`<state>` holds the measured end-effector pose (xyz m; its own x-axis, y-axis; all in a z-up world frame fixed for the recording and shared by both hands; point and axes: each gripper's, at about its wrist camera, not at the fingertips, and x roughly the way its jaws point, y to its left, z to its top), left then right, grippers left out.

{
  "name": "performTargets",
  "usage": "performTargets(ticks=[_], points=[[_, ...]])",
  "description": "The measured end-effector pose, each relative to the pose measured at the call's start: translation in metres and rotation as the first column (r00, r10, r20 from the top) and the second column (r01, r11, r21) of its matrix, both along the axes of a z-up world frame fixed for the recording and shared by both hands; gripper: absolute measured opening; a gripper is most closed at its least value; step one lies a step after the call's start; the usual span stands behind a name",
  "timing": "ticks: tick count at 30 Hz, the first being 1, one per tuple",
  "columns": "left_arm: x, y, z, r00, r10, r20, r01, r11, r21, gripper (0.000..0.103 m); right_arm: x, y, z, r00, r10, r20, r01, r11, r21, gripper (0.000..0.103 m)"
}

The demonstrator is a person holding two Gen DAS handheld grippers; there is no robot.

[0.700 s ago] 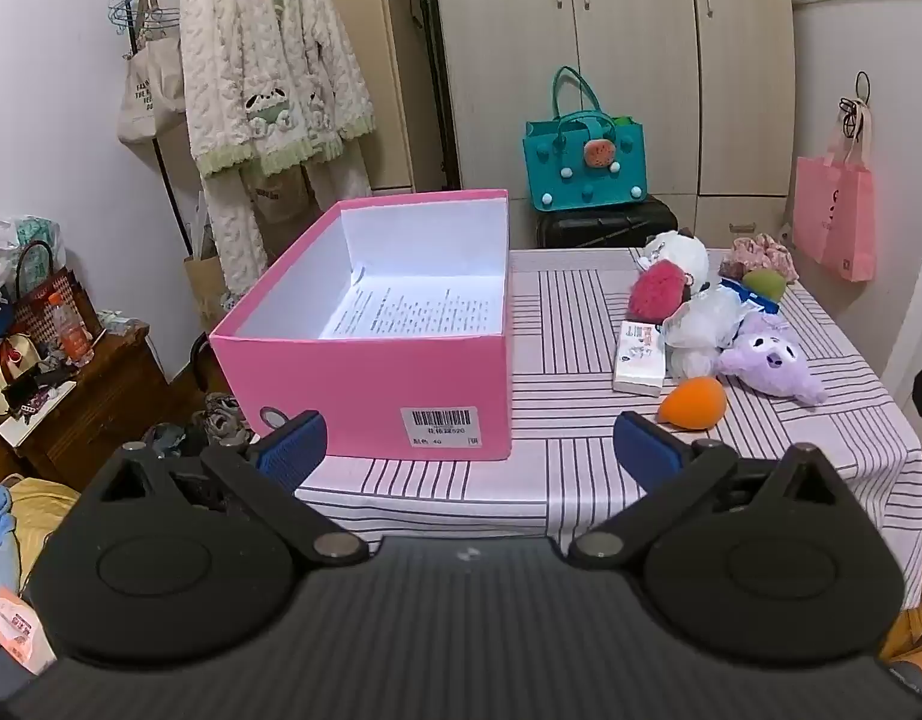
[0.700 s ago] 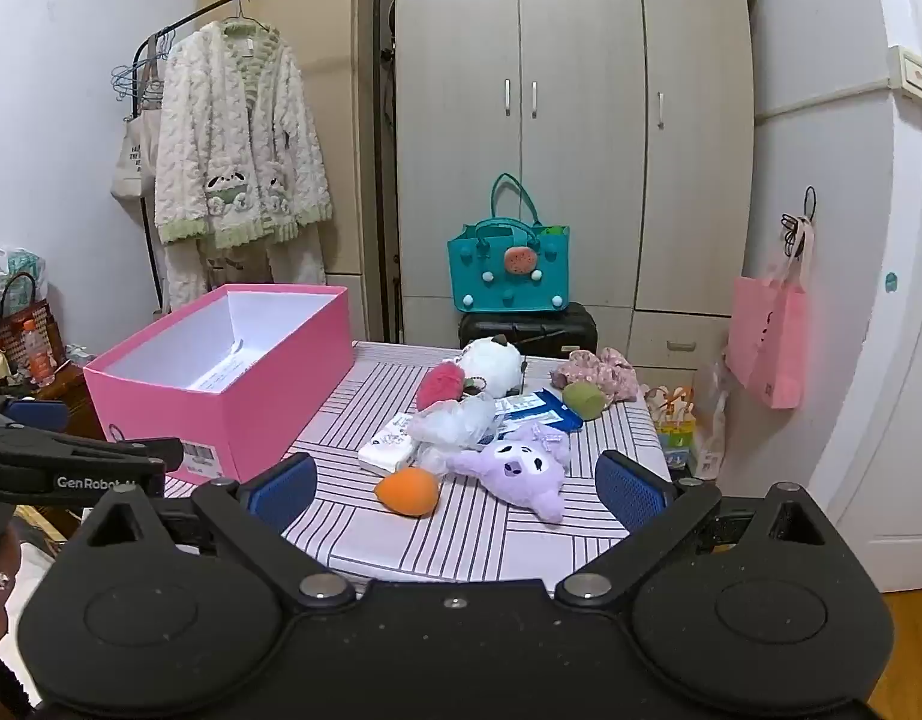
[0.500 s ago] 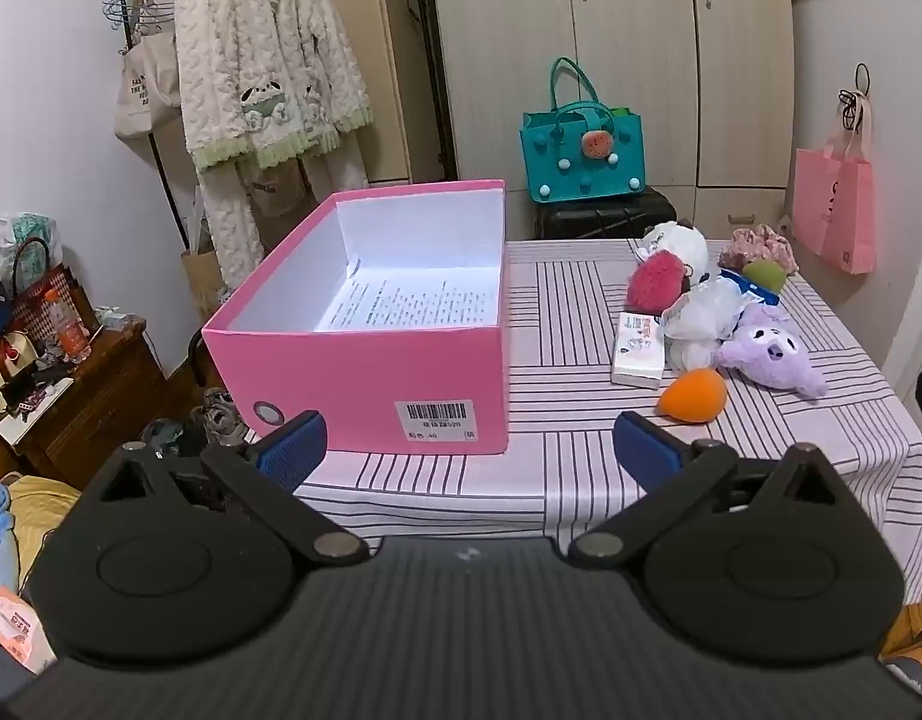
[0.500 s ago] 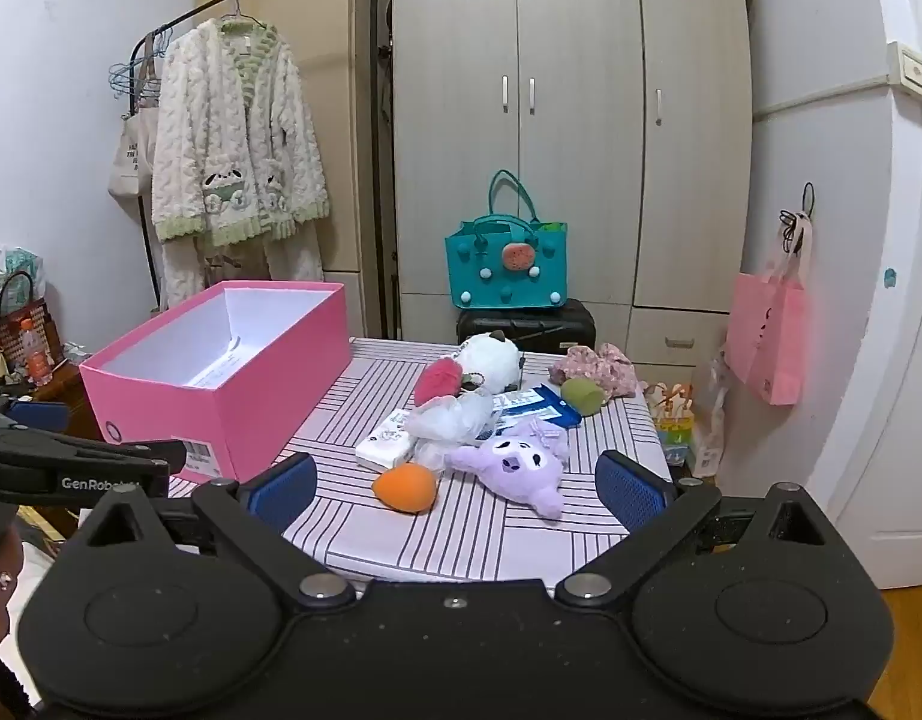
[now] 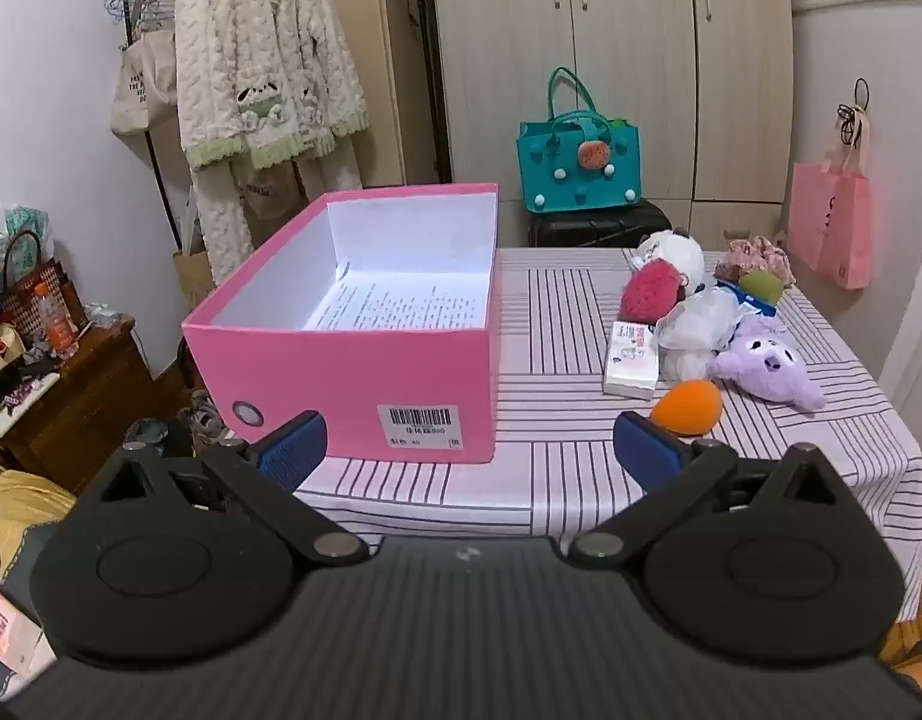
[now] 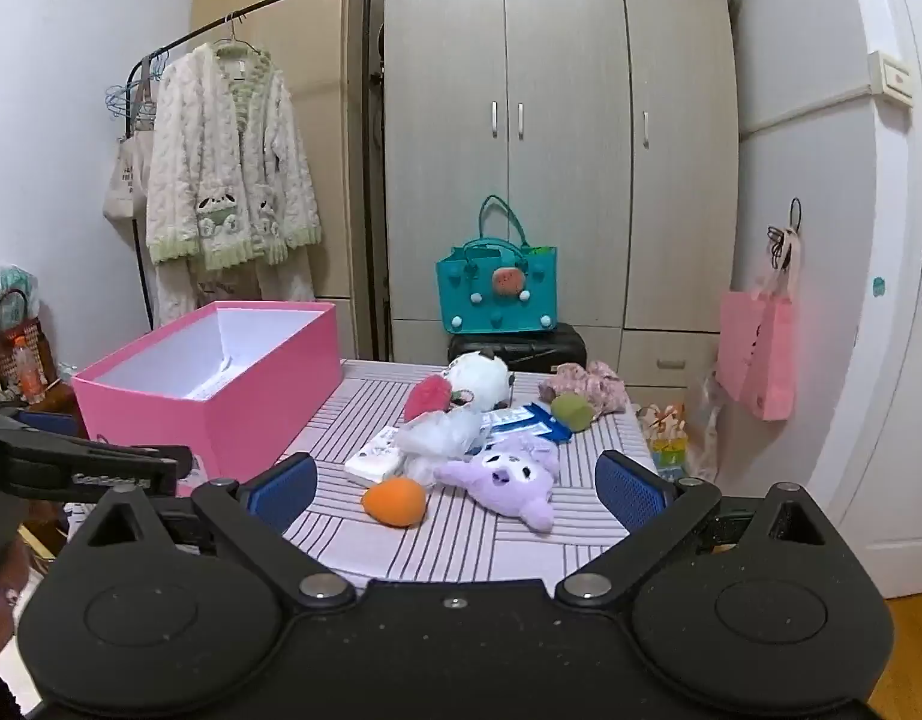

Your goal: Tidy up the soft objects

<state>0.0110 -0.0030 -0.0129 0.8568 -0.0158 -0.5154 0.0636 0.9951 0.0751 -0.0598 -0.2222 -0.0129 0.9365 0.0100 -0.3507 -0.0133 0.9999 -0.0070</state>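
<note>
1. Left tool [image 5: 469, 441]: jaws wide apart, nothing between them, hanging off the near edge of the worktop [image 5: 556, 360] in front of the pink box [image 5: 365, 360].
2. Right tool [image 6: 455, 480]: jaws wide apart, empty, short of the toy pile.
3. Pink box is open and sits on the left part of the striped worktop; only a printed sheet [image 5: 395, 303] lies inside.
4. Soft objects are clustered on the right part, well apart from the box: orange egg-shaped sponge [image 6: 395, 501] nearest, purple plush [image 6: 508, 477] just beside it, white plush [image 6: 478, 378] and red fuzzy toy [image 6: 428, 396] further back.
5. A green ball [image 6: 571, 408] and pink scrunchie [image 6: 586, 381] lie at the far right; a flat white pack [image 6: 374, 456] touches the pile's left side.
</note>
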Motion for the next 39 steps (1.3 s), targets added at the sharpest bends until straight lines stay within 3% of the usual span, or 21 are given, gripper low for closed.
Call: performTargets(ticks=[18, 24, 33, 39], points=[[0.006, -0.005, -0.014, 1.000, -0.005, 0.001, 0.005, 0.999, 0.041, 0.103, 0.003, 0.003, -0.004, 1.000, -0.018, -0.005, 0.018, 0.999, -0.033, 0.101], [0.004, -0.007, -0.018, 1.000, -0.008, 0.014, 0.007, 0.998, 0.055, 0.103, -0.003, 0.000, -0.007, 0.999, 0.006, 0.044, -0.005, 0.999, -0.032, 0.101], [-0.005, -0.002, -0.028, 0.995, -0.026, 0.092, 0.025, 1.000, 0.012, 0.103, 0.002, -0.002, -0.013, 0.999, -0.010, 0.044, 0.011, 1.000, -0.019, 0.101], [-0.007, -0.001, -0.032, 0.993, -0.018, 0.119, 0.015, 1.000, 0.025, 0.103, 0.005, -0.002, -0.020, 0.999, -0.003, 0.039, 0.004, 1.000, -0.016, 0.101]])
